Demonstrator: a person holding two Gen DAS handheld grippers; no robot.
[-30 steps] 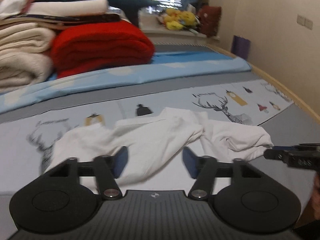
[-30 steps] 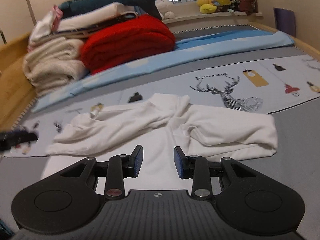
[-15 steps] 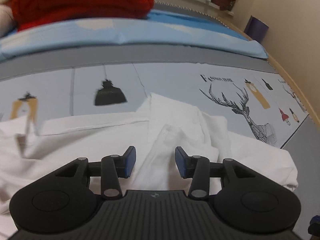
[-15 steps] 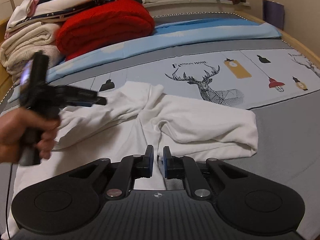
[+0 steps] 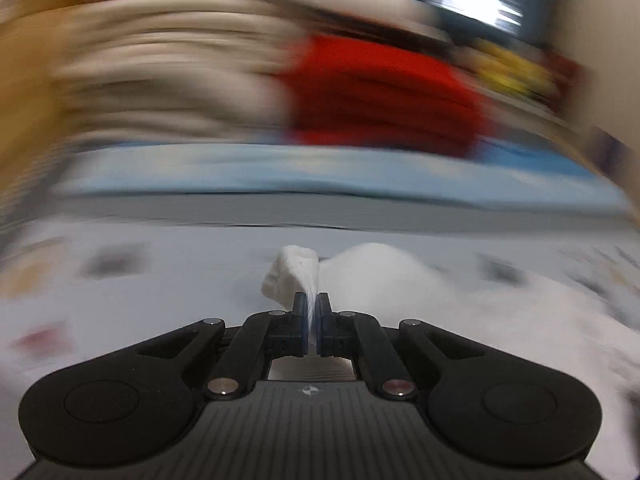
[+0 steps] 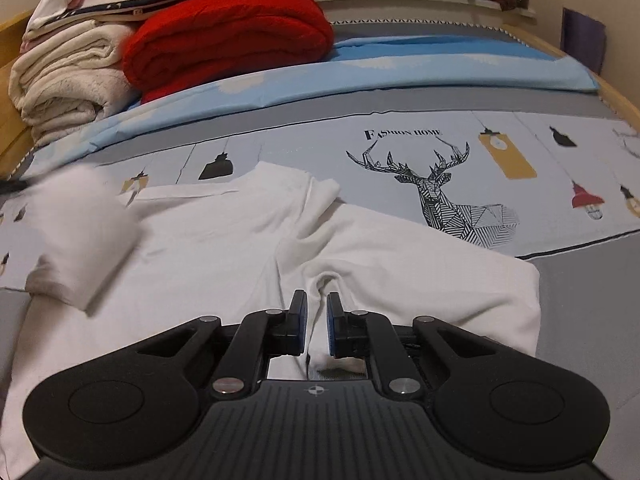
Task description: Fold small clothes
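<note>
So the white garment (image 6: pixel 224 248) is spread out crumpled on the printed bedsheet (image 6: pixel 400 152), toward the near edge of the bed, with the blanket pile way off at the far left corner where it's out of the way. Left gripper (image 5: pixel 311 308) has just clamped down and there's a thin bunch of white fabric sticking up between its pads, so it's pinching a bit of the shirt, probably a sleeve or shoulder end, to pull it out flat. The left view is super smeared, so I can't say exactly which part it's got.

Right gripper (image 6: pixel 316 308) is the interesting one: jaws narrow, not fully together, with a ridge of cloth running up between the pads near the middle of the garment. Looks to me like it's gripping that ridge to anchor the shirt, though contact is hard to confirm.

My guess is two grab points = stretch it smooth before any folding happens
</note>
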